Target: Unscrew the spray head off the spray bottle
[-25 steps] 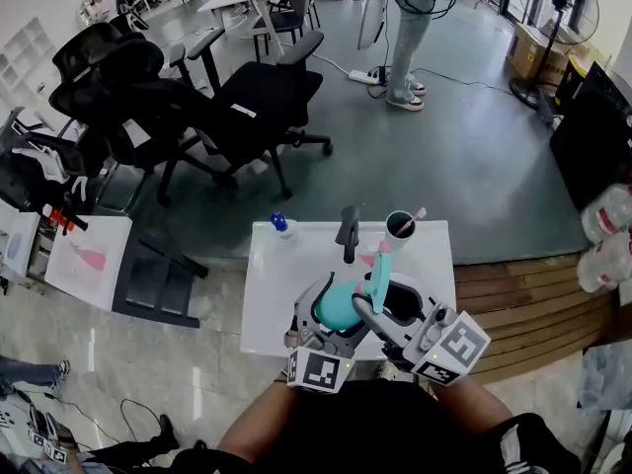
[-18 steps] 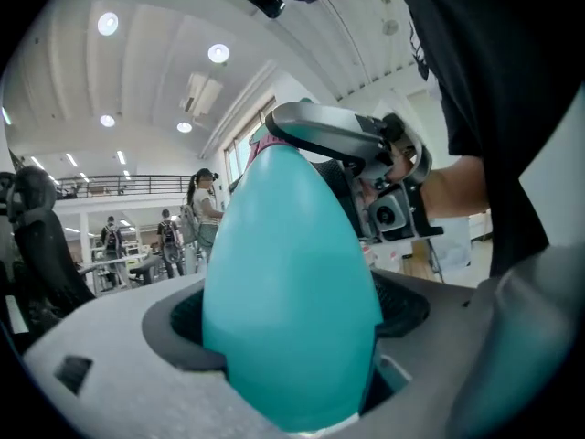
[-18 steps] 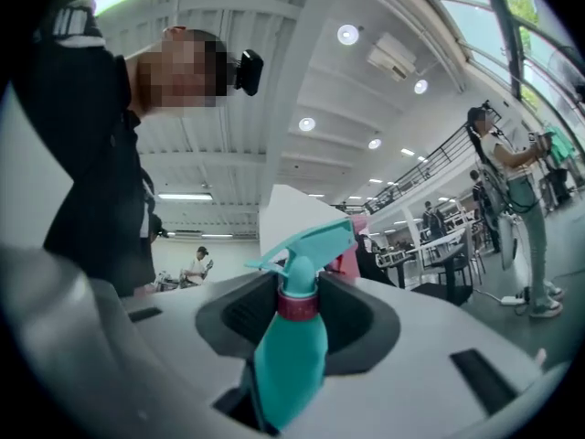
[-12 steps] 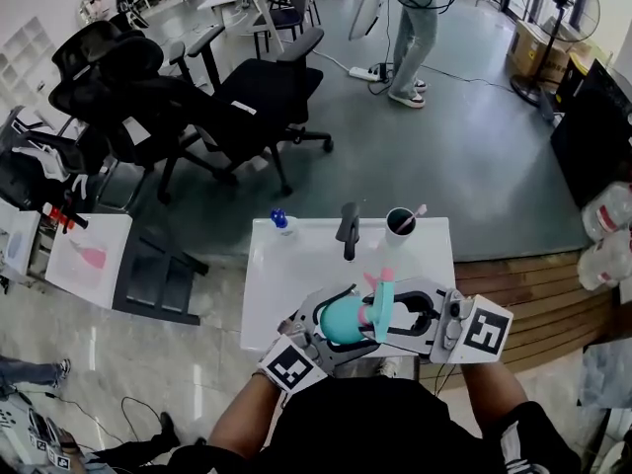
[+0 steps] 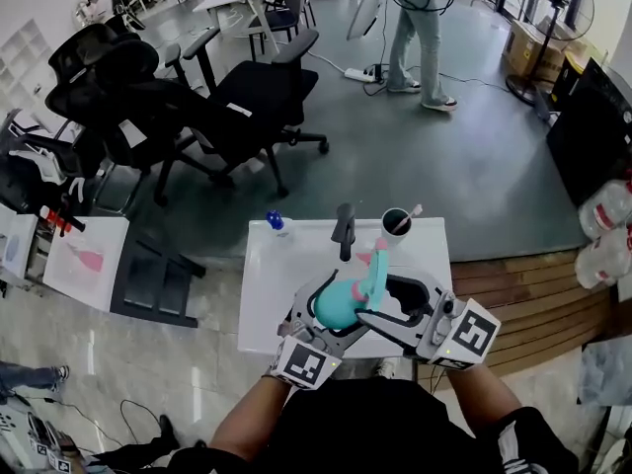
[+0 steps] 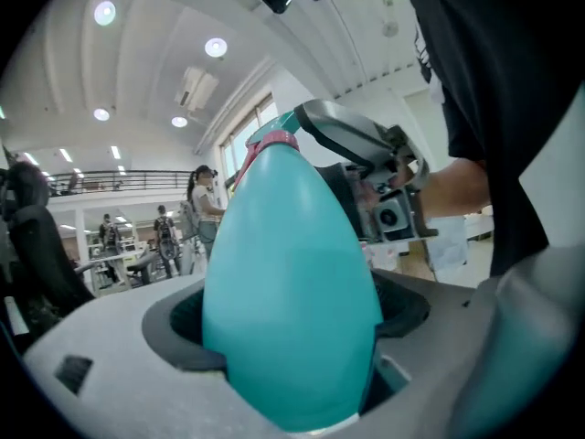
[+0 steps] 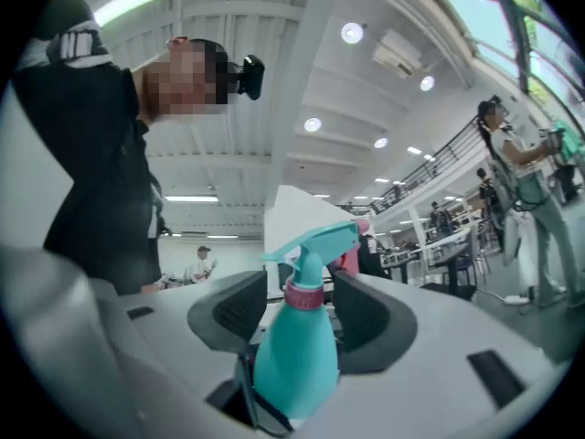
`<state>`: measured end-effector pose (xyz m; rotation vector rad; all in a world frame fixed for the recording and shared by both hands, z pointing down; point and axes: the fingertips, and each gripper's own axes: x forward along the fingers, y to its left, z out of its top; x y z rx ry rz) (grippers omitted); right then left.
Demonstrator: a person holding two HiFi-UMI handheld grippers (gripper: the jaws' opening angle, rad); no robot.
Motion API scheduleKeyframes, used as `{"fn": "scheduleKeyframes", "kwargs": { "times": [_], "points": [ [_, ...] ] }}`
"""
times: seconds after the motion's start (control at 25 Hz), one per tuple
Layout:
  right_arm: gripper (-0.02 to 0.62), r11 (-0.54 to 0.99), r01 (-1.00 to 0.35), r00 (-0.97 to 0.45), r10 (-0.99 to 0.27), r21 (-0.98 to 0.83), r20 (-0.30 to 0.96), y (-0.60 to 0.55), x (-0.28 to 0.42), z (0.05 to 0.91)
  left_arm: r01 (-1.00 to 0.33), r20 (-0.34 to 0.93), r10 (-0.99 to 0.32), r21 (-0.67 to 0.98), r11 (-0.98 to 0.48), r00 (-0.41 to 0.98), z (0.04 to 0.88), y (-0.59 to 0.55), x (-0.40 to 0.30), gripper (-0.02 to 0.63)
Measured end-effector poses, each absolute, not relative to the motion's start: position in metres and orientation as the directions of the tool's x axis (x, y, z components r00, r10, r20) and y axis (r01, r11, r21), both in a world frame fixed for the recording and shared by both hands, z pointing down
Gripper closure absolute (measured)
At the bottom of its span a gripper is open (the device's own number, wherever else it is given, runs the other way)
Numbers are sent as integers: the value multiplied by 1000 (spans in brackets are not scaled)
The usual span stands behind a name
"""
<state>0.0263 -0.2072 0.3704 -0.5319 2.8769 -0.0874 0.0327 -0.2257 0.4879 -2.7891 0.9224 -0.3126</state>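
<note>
A teal spray bottle (image 5: 337, 305) is held up over the white table (image 5: 275, 282), close to the person's body. My left gripper (image 5: 326, 314) is shut on its fat body (image 6: 292, 291), which fills the left gripper view. The teal spray head (image 5: 376, 273) and pink collar (image 7: 304, 294) stick up to the right. My right gripper (image 5: 393, 302) reaches in from the right around the neck. In the right gripper view its jaws (image 7: 302, 316) are opening; the collar stands between the dark pads (image 7: 228, 314) with a gap on each side.
At the table's far edge stand a small blue-capped bottle (image 5: 276, 223), a black upright object (image 5: 344, 231) and a dark cup (image 5: 398, 224). Black office chairs (image 5: 227, 107) crowd the floor beyond. A person (image 5: 420, 28) stands further off. A wooden platform (image 5: 523, 299) lies to the right.
The right gripper has turned about the bottle's neck and its jaws have spread away from the collar. The left gripper has kept hold of the bottle while it tilted slightly.
</note>
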Motion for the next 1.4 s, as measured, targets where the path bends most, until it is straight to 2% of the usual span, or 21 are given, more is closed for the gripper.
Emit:
{"fn": "scheduleKeyframes", "kwargs": {
  "times": [0.16,0.32,0.4,0.52,0.76,0.88,1.12,1.2,1.32,1.4],
  "points": [
    [384,863,-446,-855,-489,-238,-170,-225,28,389,-690,144,-734,-261,-676,664,502,-244,17,140],
    [410,834,-469,-833,-527,-292,-168,-232,25,387,-716,146,-774,-304,-628,616,503,-249,18,140],
    [448,825,-481,-826,-540,-298,-163,-235,24,385,-726,140,-783,-304,-617,606,500,-249,20,140],
    [457,833,-480,-835,-530,-274,-148,-234,20,382,-723,138,-776,-291,-626,616,502,-248,19,140],
    [460,913,-392,-902,-406,-111,-145,-215,13,371,-582,61,-601,-187,-791,797,480,-226,33,140],
    [460,959,-279,-950,-282,-47,-132,-196,9,366,-473,-2,-481,-181,-862,877,464,-208,38,140],
    [460,999,-53,-996,-54,-5,-75,-161,12,364,-205,2,-207,-138,-969,978,459,-165,50,140],
    [460,1000,-18,-997,-17,5,-72,-157,15,364,-182,2,-183,-91,-979,983,460,-160,52,140],
    [452,999,-48,-994,-47,5,-96,-162,13,363,-243,-1,-243,-18,-970,970,462,-169,51,140],
    [382,994,-104,-987,-106,-22,-119,-168,11,366,-305,10,-305,-30,-952,952,465,-182,49,140]
  ]
}}
